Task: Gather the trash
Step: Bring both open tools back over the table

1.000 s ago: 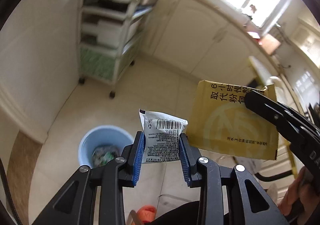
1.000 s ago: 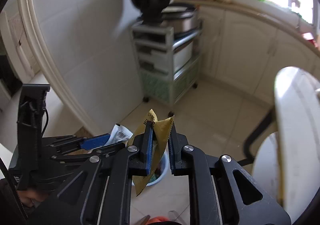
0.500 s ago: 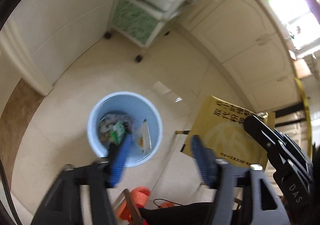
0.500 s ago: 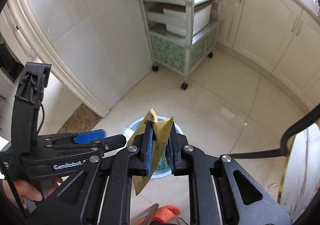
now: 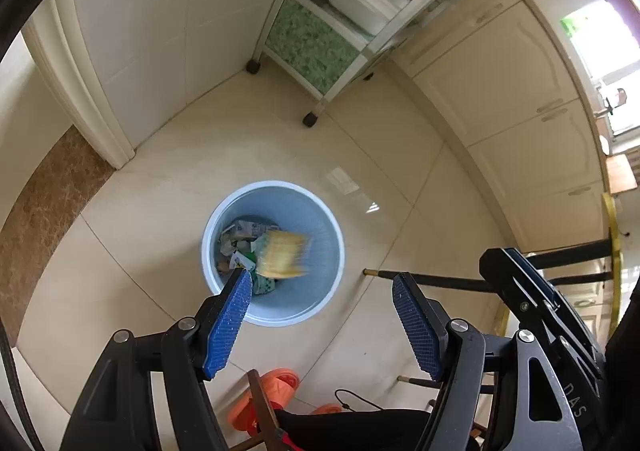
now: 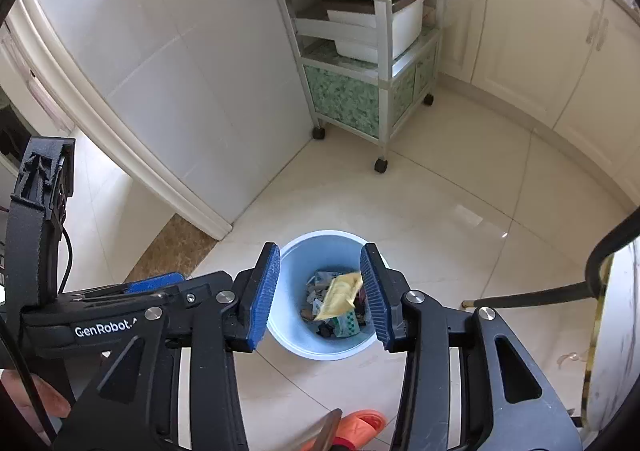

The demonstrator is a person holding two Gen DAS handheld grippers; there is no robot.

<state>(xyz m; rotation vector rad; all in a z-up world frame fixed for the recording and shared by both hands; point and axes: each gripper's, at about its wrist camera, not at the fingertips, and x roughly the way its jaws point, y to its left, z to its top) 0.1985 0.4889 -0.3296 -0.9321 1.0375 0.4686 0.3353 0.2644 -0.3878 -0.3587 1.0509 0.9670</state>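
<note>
Jaws: left gripper and right gripper both spread wide, nothing between them.
Yellow packet: blurred (mid-air), inside blue bin.

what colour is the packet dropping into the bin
Yellow. The packet shows sharpest in the right wrist view, over the light blue bin.

"GenRobot" on the left gripper body, "DAS" on the right gripper body

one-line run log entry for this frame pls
left hand-held gripper: open | right hand-held gripper: open | yellow packet: blurred, over blue bin | bin: holds wrappers
</note>
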